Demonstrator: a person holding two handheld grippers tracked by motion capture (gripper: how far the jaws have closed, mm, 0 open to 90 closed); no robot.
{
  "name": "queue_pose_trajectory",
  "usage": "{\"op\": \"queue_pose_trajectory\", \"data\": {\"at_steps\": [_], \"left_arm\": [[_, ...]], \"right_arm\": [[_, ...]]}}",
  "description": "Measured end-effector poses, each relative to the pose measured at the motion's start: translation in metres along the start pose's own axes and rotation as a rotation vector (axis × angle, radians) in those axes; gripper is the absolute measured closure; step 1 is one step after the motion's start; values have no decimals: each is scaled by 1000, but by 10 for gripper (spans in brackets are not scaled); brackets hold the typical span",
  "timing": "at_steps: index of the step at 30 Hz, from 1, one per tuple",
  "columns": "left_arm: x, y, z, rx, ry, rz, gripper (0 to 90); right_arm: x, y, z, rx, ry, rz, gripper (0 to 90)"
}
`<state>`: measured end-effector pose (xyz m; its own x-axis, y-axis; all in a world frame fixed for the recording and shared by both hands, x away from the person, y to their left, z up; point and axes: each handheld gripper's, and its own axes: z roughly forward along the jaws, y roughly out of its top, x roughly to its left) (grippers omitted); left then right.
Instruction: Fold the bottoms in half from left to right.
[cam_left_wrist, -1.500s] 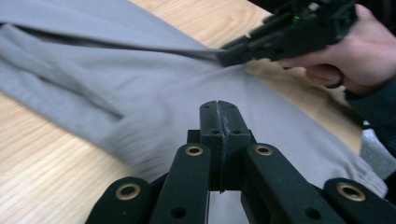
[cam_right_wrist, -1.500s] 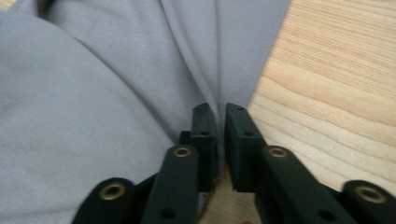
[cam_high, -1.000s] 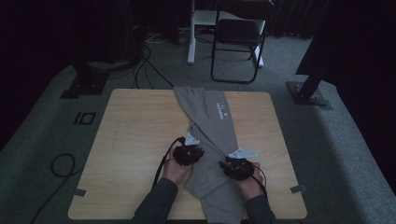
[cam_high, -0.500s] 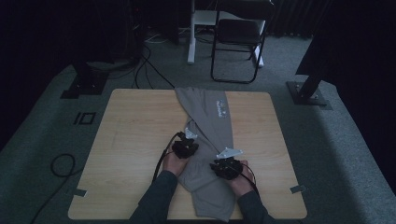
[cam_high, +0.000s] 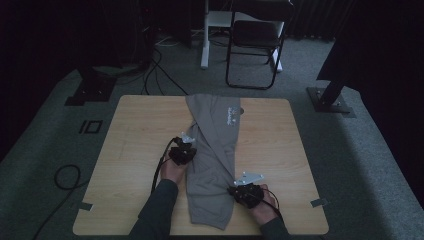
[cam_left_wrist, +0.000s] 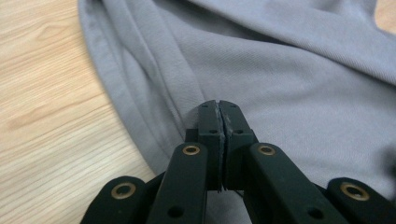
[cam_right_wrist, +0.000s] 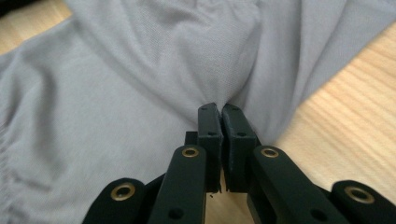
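While its white print (cam_high: 231, 116) seems unreadable, grey sweatpants (cam_high: 212, 165) cross the table (cam_high: 135, 130).

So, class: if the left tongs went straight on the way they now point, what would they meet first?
The grey garment. In the left gripper view the left tongs sit shut with their tips at a fold near its edge, so more grey cloth lies directly ahead. Whether cloth is already pinched between them is unclear.

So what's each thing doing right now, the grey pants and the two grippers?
Grey pants: lying on the wooden table, rumpled, folded lengthwise, one end reaching the far edge.
Left gripper: shut on the pants' left edge, pinching a fold.
Right gripper: shut on the pants' right edge, cloth bunched at its tips.
Folding chair: standing unfolded beyond the table.
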<state>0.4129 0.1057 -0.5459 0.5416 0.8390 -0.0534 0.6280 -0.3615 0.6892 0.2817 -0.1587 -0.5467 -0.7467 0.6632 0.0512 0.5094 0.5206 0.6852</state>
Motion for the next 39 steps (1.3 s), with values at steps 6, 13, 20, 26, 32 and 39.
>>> {"op": "queue_pose_trajectory", "data": {"at_steps": [6,13,20,26,32,39], "left_arm": [[4,-1,0,-5,41,-4,882],[3,-2,-2,-10,24,-15,795],[-28,-20,-29,-10,-66,56,725],[-36,-44,-46,-30,-98,27,713],[-44,-53,-54,-40,-126,24,713],[-54,-57,-56,-39,-173,17,714]], "right_arm": [[-4,4,7,-29,-22,-37,875],[-21,12,11,-13,-97,-34,874],[-18,3,1,-3,-24,1,804],[-8,-5,-10,33,22,-30,748],[-10,6,-12,-35,7,-6,698],[-15,27,6,-61,-16,34,564]]}}
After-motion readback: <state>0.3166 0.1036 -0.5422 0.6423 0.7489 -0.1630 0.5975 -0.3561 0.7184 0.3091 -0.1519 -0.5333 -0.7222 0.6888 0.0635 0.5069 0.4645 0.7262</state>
